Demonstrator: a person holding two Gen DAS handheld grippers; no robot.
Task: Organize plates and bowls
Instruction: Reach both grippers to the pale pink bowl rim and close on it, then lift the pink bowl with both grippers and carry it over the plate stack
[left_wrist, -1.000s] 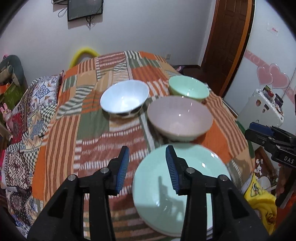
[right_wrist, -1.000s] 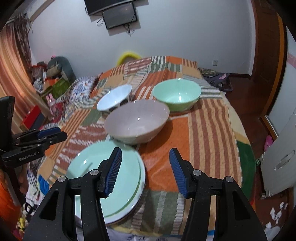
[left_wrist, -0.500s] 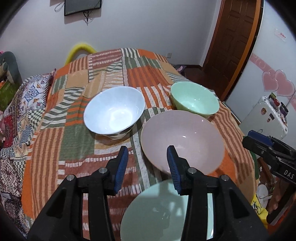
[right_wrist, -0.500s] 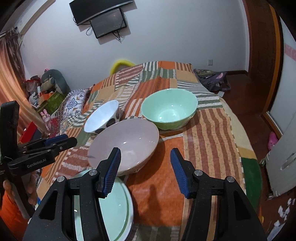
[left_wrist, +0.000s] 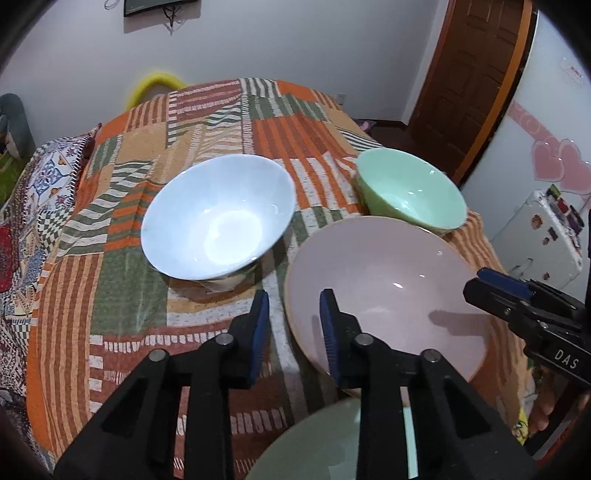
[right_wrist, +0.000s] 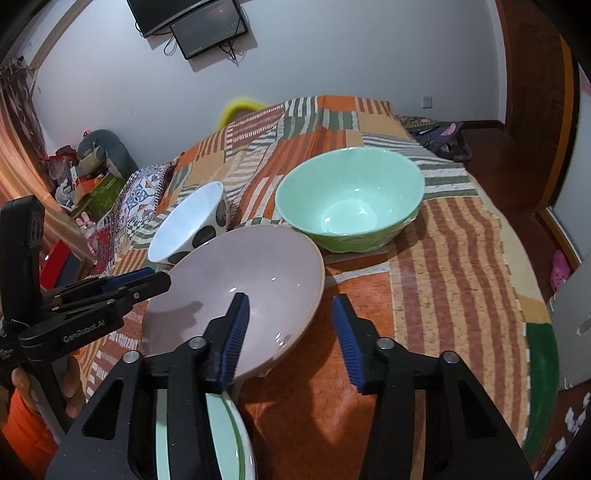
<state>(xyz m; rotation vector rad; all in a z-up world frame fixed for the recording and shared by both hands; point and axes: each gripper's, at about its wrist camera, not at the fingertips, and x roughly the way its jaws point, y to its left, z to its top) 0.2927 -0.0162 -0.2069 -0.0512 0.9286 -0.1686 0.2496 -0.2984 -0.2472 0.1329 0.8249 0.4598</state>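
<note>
**Ana:** Patchwork bedspread (left_wrist: 122, 295) is lying under everything, striped in orange, green and brown. What is sitting on it?

**Ben:** Biggest is the pink bowl (left_wrist: 388, 291), lying near the centre of the left wrist view, toward four o'clock. Both claws are straddling its rim. The left gripper (left_wrist: 291, 325) is closing, one blue pad inside the bowl at five o'clock and the other outside over the cloth; the pads are not pressing on the rim yet.

**Ana:** And the other claw?

**Ben:** The right gripper (right_wrist: 291, 332) is closing too, with the bowl's near edge running between its pads, one pad inside, one outside over orange cloth, a gap showing on both sides.

**Ana:** Next in size?

**Ben:** The green plates (right_wrist: 229, 439), stacked at six o'clock of the right wrist view, are tucking under the pink bowl's near edge. The green bowl (right_wrist: 351, 203) is standing upright at twelve o'clock from the pink one, close beside it. The white bowl (left_wrist: 218, 218), spotted dark outside, is sitting at ten o'clock, tilted; whether it is touching the pink bowl I cannot tell.
</note>
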